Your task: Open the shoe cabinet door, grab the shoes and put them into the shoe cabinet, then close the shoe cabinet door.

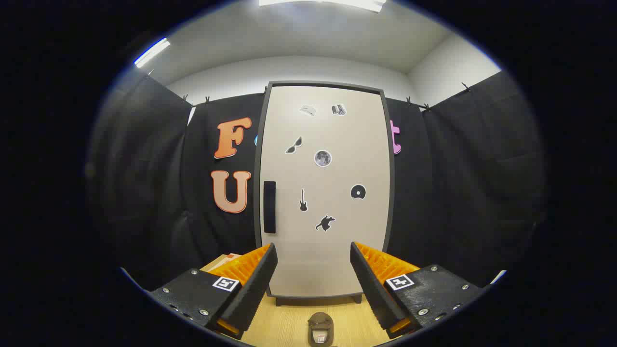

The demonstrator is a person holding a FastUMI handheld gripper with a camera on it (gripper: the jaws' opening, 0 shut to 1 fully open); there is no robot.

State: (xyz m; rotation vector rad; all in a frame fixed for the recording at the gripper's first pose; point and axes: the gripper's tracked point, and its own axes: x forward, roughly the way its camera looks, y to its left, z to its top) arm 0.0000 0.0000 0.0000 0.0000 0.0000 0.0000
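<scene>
On the left, the black cloth wall (144, 183) hangs in loose folds, and bare cloth runs up to the left edge of the shoe cabinet (324, 193), which stands upright on short feet on a pale wooden floor (289, 323). The cabinet is straight ahead of the gripper (314, 262) and beyond its fingers, with a strip of floor between them. Its door (332, 250) is closed, a light beige panel in a dark frame, scattered with small dark stickers. A dark vertical handle (269, 207) sits near the door's left edge at mid-height. The fingers are spread wide with nothing between them. A small dark shoe (321, 329) lies on the floor between them, close in. Right of the cabinet, more black cloth fills the room's corner.
</scene>
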